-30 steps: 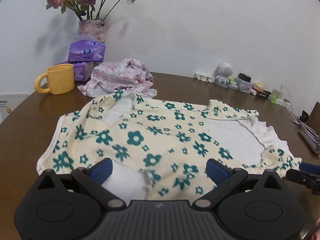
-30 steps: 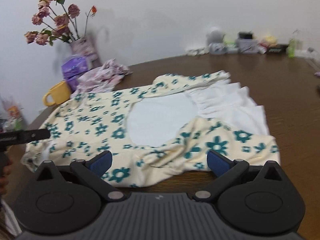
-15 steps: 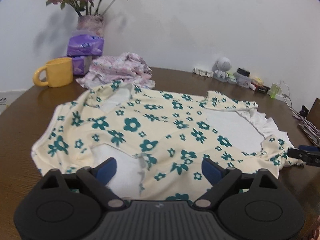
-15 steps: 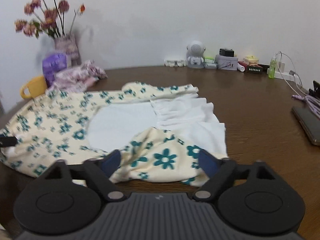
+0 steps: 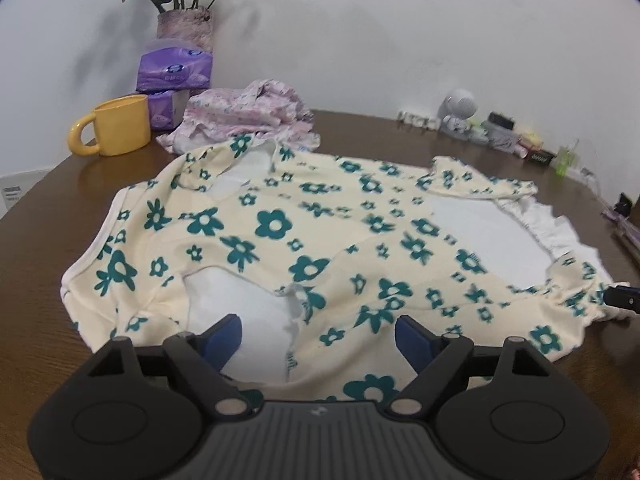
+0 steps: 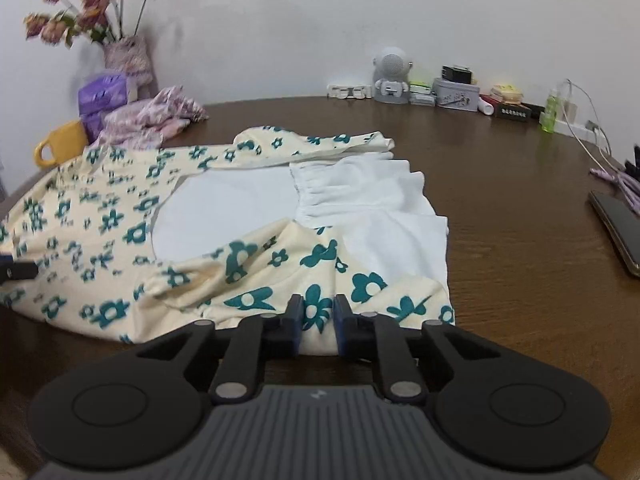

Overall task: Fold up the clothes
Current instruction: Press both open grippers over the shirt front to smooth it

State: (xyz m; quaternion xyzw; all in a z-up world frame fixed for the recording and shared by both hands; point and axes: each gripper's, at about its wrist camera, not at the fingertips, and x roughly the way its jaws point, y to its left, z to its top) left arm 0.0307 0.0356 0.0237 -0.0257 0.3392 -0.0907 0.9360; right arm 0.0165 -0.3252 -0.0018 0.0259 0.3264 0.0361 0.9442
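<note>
The floral garment [image 5: 280,224] lay spread flat on the brown wooden table [image 6: 520,208], cream with teal flowers and white panels, taking up the middle and left of the tabletop. Its near hem ran close to the table's front edge in both views.

The right gripper [image 6: 316,318] was at the garment's near right corner, its jaws closing with a fold of flowered cloth bunched between them; the blue pads already touched the fabric on both sides. The left gripper [image 5: 318,334] sat over the near hem at the other end, its jaws spread wide and narrowing a little, with cloth lying beneath and between them but no pad pressing on it.

To the right of the garment the table was bare wood as far as a dark phone [image 6: 618,228] and a purple cable [image 6: 616,178] by the right edge. Along the back wall stood a small white robot figure [image 6: 390,76], a grey tin [image 6: 456,94] and a green bottle [image 6: 552,114], well apart from the cloth.

At the far left a yellow mug [image 5: 116,126] stood upright; its inside could not be seen. Behind it were purple tissue packs [image 5: 174,68] and a vase [image 5: 184,26] holding dried roses. A crumpled pink garment [image 5: 244,114] touched the floral one's far edge.
</note>
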